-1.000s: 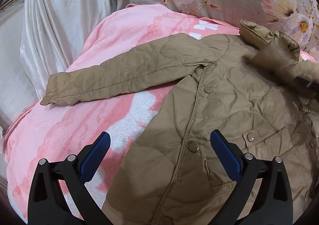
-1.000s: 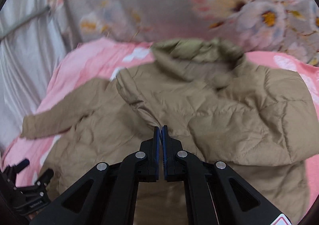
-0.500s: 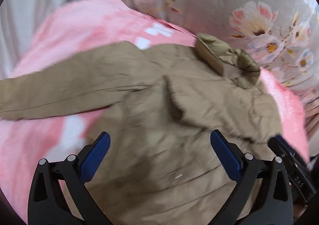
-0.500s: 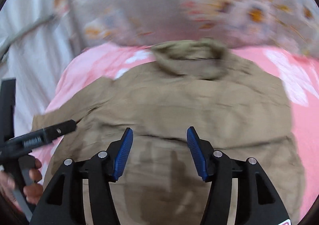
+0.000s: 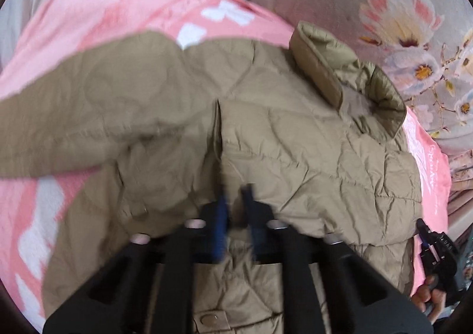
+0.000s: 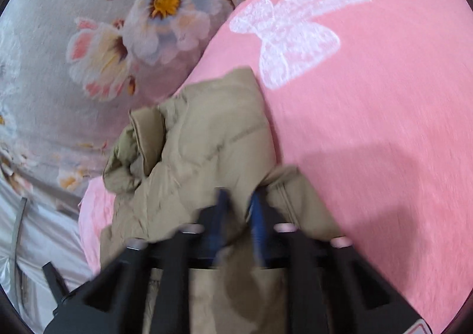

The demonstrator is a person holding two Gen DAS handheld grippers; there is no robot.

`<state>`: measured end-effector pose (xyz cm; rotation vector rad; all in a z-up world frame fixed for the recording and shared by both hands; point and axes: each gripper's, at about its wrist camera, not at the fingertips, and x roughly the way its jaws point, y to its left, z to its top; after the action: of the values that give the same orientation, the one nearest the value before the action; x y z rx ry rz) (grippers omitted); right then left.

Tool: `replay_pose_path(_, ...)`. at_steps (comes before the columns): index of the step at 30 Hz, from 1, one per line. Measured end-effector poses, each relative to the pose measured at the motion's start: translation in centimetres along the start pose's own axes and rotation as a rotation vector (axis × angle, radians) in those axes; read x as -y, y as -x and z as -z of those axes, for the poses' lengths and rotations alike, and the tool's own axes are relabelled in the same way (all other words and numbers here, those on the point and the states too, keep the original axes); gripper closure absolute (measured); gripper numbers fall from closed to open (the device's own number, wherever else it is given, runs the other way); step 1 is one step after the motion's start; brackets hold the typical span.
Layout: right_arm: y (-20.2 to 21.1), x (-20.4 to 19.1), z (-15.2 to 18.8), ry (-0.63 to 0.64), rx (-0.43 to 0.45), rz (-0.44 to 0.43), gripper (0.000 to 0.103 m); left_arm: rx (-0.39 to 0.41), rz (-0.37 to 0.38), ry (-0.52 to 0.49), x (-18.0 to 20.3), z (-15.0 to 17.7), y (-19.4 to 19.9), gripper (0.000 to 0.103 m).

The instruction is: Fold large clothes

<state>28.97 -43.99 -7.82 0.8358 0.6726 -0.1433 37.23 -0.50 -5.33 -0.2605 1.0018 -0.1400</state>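
Pink blanket [image 5: 124, 17] spread wide, patterned with white shapes and darker pink patches; white bow motif [image 6: 283, 29] and a line of white script near one edge, too blurred to read. Beyond it, grey fabric printed with large pink-and-white flowers [image 6: 88, 47], yellow at their centres. Pale, shiny silver-grey cloth [image 6: 38, 233] hanging in folds at the lower left of the right wrist view.
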Motion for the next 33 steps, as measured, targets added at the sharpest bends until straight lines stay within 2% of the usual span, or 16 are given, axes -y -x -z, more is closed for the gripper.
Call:
replay_pose_path(2, 1.8, -1.9, 0.2, 0.096, 0.066, 0.003, 0.098, 0.055, -0.004, -0.017, 0.0, -0.3, 1.4, 0.099)
replay_pose_path(4, 2.6, -3.3, 0.5, 0.189, 0.099, 0.045, 0.098, 0.103, -0.047, -0.048, 0.0, 0.0, 2.4, 0.099)
replay_pose_path(7, 0.8, -3.7, 1.5, 0.283, 0.058, 0.180, 0.099, 0.077, -0.103, -0.093, -0.1, 1.3, 0.8, 0.099)
replay_pose_path(9, -1.3, -2.7, 2.2, 0.295, -0.012, 0.249, 0.099, 0.046, -0.130, -0.103, -0.5, 2.4, -1.1, 0.099)
replay_pose_path(11, -2.3, -1.9, 2.4, 0.285, -0.055, 0.250, 0.098, 0.067, -0.157, -0.135, -0.3, 3.1, -1.9, 0.099)
replay_pose_path(14, -2.0, -2.5, 2.4, 0.310, -0.060, 0.284, 0.098, 0.106, -0.200, -0.172, 0.3, 3.8, -2.0, 0.099)
replay_pose_path(16, -0.9, -3.1, 3.0, 0.335, -0.030, 0.324, 0.095, 0.127, -0.217, -0.186, 0.4, 4.1, -2.1, 0.099)
replay_pose_path(19, 2.3, -5.0, 4.3, 0.356, 0.094, 0.413, 0.088, 0.153, -0.219, -0.187, 0.4, 4.5, -2.0, 0.099)
replay_pose_path(20, 3.1, -6.0, 4.8, 0.369, 0.125, 0.418, 0.086, 0.159, -0.216, -0.183, 0.3, 4.6, -2.0, 0.099)
replay_pose_path(22, 3.8, -9.8, 6.1, 0.447, 0.143, 0.346, 0.086, 0.167, -0.212, -0.177, 0.3, 4.6, -2.0, 0.098)
replay_pose_path(26, 0.8, -16.2, 9.9, 0.616, 0.035, 0.212, 0.086, 0.174, -0.216, -0.178, 0.5, 4.9, -1.9, 0.098)
replay_pose_path(29, -2.6, -18.1, 13.1, 0.688, -0.042, 0.204, 0.086, 0.176, -0.201, -0.166, 0.2, 4.9, -1.9, 0.098)
replay_pose_path(33, -5.6, -17.2, 15.7, 0.716, -0.091, 0.252, 0.088, 0.178, -0.186, -0.154, 0.0, 4.9, -1.8, 0.097)
